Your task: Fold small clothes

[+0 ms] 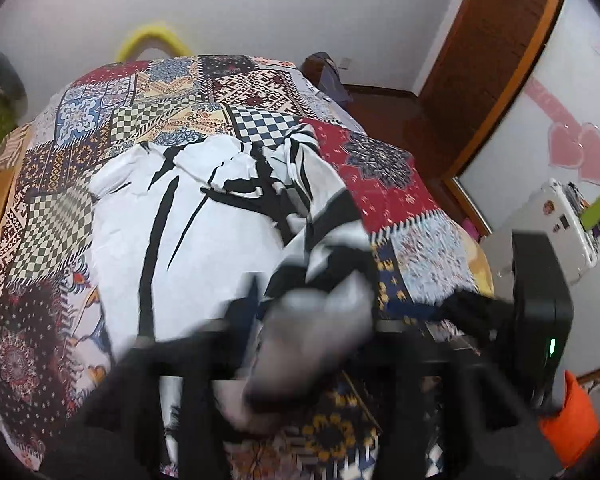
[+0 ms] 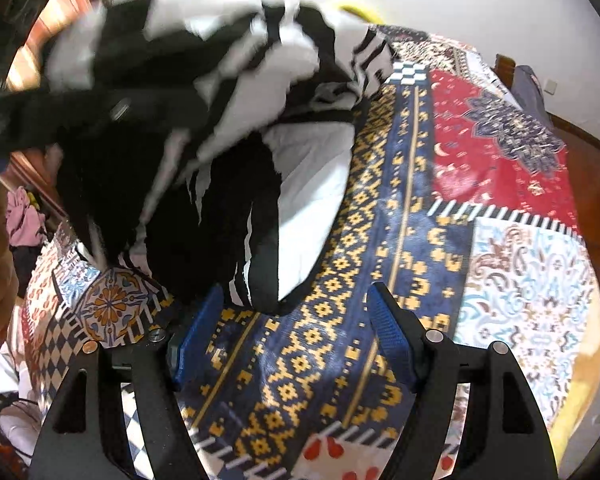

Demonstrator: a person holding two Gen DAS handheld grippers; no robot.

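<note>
Left wrist view, patchwork bedspread (image 1: 388, 184) under black-and-white garment (image 1: 204, 216), pale walls, left jaws gripping garment, right jaws wide.

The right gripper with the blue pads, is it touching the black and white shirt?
Apart. In the right wrist view the right gripper is open with only patchwork blanket between its pads; the shirt hangs just beyond them.

Ahead of my left tongs (image 1: 300, 344) the garment (image 1: 204, 216) lies spread on the bed (image 1: 396, 184), one edge lifted into them. It hangs left of my right tongs (image 2: 296, 344), over bare bedspread.
</note>
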